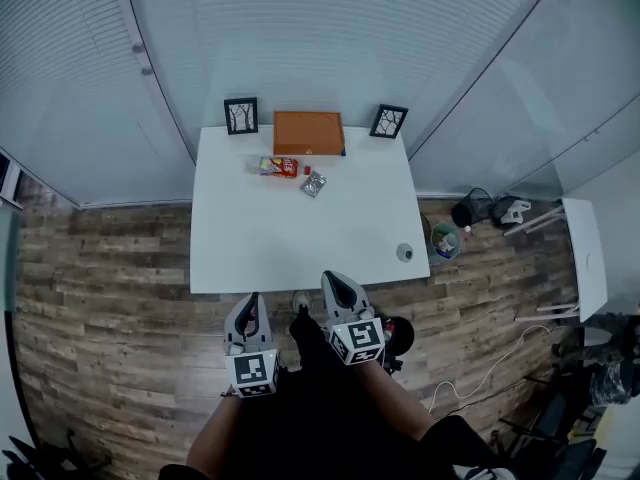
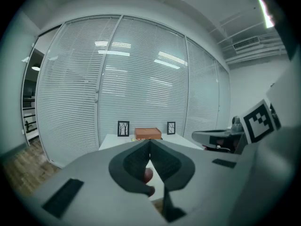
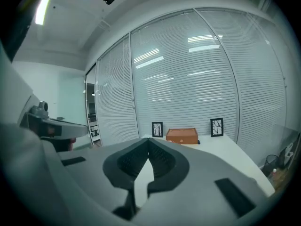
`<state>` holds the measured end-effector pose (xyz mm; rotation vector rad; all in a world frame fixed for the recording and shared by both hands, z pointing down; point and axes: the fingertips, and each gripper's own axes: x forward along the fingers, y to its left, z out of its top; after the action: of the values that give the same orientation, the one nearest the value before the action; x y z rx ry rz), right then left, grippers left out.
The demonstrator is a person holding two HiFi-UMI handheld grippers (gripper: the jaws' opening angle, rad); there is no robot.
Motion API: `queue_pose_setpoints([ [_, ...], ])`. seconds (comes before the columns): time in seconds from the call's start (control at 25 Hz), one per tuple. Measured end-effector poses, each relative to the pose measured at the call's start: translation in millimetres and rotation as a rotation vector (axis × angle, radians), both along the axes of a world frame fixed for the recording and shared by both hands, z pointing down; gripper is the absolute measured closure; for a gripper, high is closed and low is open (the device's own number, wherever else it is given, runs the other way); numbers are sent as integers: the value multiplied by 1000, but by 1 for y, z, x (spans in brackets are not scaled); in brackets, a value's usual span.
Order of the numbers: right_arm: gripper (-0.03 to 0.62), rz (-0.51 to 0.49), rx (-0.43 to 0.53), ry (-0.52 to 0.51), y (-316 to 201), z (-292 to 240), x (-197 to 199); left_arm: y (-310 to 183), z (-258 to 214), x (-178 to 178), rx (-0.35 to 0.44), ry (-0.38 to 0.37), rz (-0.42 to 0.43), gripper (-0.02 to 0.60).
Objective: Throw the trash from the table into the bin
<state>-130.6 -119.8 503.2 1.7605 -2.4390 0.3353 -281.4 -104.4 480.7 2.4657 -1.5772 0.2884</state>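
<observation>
Fingers of left gripper (image 1: 251, 304) and right gripper (image 1: 338, 283) are pressed together, empty, short of the bench (image 1: 300, 248) where a red packet (image 1: 279, 166) and silver wrapper (image 1: 314, 184) lie

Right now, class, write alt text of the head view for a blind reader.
A white table holds a snack packet and a silver wrapper. The left gripper and right gripper, both shut, are short of its near edge.

White table (image 1: 300, 230): far edge holds left frame (image 1: 240, 115), orange box (image 1: 308, 132) and right frame (image 1: 388, 120). Just nearer lie a packet (image 1: 279, 166) and a foil wrapper (image 1: 314, 183). A small round object (image 1: 404, 253) sits at the near right corner.
</observation>
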Motion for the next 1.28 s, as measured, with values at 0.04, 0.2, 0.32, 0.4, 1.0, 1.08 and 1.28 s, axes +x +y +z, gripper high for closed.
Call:
queue_pose_setpoints([
  [0.04, 589, -3, -7, 1, -17, 3, 4, -13, -1, 2, -5, 1, -9, 584],
  [0.2, 589, -21, -39, 31, -90, 19, 20, -67, 1, 15, -24, -13, -19, 584],
  [0.32, 589, -38, -63, 63, -148, 37, 36, -115, 5, 30, -38, -18, -30, 584],
  [0.4, 589, -52, -97, 84, -175, 53, 48, -137, 6, 40, -49, -11, -44, 583],
  [1.0, 432, -428, -336, 369, -311, 191, 46, -213, 33, 64, -144, -56, -136, 583],
  [1.08, 398, -476, -336, 412, -326, 200, 47, -216, 37, 63, -164, -60, -149, 583],
  [1.28, 362, -651, -341, 502, -343, 224, 47, -222, 44, 61, -194, -82, -155, 583],
])
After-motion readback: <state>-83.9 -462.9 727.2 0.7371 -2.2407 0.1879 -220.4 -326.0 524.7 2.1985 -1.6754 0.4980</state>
